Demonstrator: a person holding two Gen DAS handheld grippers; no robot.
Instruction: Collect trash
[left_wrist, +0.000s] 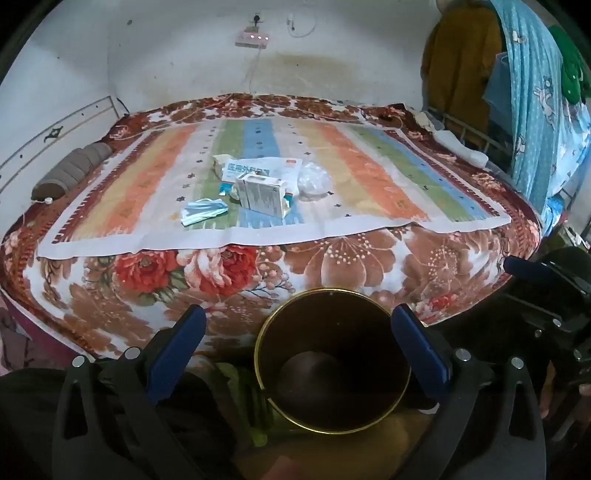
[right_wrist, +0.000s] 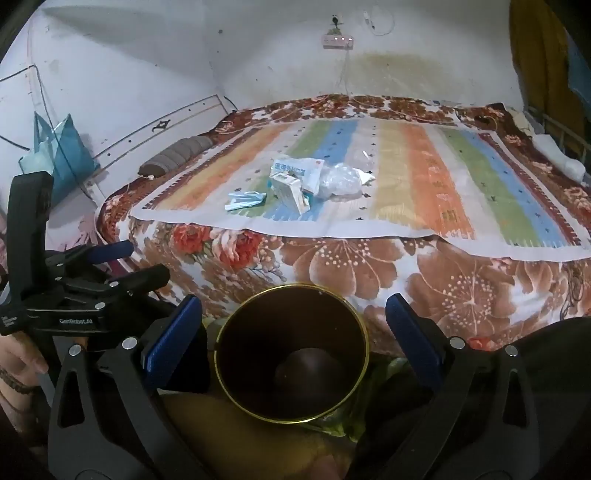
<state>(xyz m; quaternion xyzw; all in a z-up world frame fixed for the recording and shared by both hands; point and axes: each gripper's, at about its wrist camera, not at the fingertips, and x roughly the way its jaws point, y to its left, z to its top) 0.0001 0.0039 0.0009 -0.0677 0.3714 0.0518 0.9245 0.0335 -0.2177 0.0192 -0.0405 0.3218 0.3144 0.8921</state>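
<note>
Trash lies in a small heap on the bed, near the middle of the striped cloth and a little toward its near edge, well apart from both grippers. Nearest to the cameras stands a dark round bin with a golden rim, on the floor just before the near edge of the bed; nothing can be made out inside it. The left gripper hangs over the bin with its blue-padded jaws spread wide and nothing between the pads. The right gripper is also spread wide and grips nothing. In the right wrist view a hand holds the handle of the left gripper at the left edge. The bed is covered by a floral blanket in red and brown, and the striped cloth lies flat on top of it. In the heap, a crumpled blue face mask is closest to the near edge, a small cardboard box stands behind it, then a white and blue packet, with a clear plastic wrapper at the right. A grey rolled pillow lies at the left edge of the bed. Behind the bed rises a stained white wall with a pink power strip. Clothes hang at the far right corner.
</note>
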